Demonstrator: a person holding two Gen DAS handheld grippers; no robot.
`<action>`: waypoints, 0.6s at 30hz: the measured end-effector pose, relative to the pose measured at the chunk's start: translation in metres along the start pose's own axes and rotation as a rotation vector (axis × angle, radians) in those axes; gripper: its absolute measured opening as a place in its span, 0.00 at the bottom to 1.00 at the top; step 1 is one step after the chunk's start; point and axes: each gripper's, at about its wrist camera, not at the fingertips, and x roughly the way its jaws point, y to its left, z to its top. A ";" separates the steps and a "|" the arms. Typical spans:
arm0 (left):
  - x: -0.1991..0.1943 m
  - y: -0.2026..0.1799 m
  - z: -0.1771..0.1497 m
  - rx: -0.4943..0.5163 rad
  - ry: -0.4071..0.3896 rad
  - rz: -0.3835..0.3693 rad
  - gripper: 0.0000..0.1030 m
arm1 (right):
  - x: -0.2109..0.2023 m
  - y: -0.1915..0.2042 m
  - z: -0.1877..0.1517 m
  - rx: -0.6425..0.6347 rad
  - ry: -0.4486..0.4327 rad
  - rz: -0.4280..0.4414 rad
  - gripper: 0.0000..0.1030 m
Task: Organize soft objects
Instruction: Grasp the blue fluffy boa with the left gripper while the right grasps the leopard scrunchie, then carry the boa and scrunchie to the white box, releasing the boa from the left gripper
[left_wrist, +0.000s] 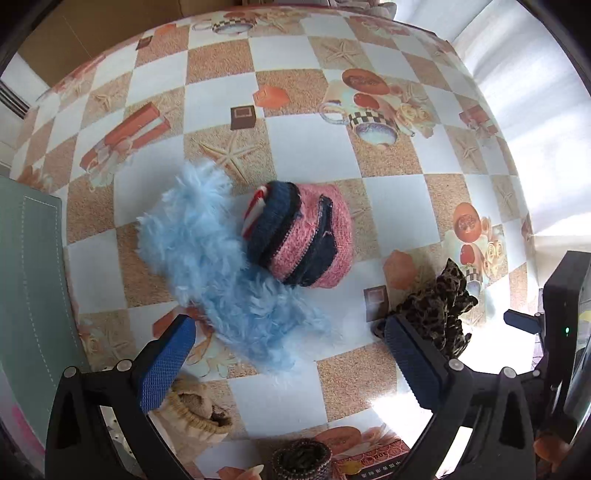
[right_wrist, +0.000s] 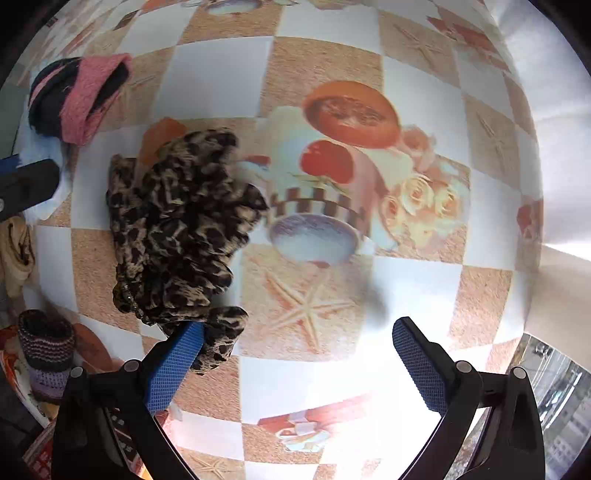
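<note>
Both grippers' jaws spread, holding nothing; fluffy blue piece (left_wrist: 221, 266), pink-navy knit (left_wrist: 299, 236), leopard fabric (right_wrist: 177, 229) lie loose on counter (left_wrist: 306, 155); sorting barely started imo.

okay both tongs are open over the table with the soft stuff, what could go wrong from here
1. The pink and navy knitted hat lies on the fluffy light-blue fabric; lifting that with the left tongs may tip the hat off.
2. The leopard-print cloth overlaps only one finger of the right tongs, so closing might catch just an edge.

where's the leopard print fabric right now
The leopard print fabric lies bunched on the checkered tablecloth, by the right hand-held gripper, right of the pink and navy hat.
</note>
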 end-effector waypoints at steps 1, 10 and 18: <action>-0.010 0.006 -0.001 -0.001 -0.024 0.020 1.00 | -0.005 -0.012 -0.005 0.036 -0.010 0.050 0.99; 0.002 0.037 0.017 -0.160 0.053 0.033 1.00 | -0.029 0.035 0.006 -0.071 -0.146 0.165 0.99; 0.032 0.039 0.020 -0.204 0.111 0.089 0.99 | -0.003 0.079 0.022 -0.185 -0.155 0.034 1.00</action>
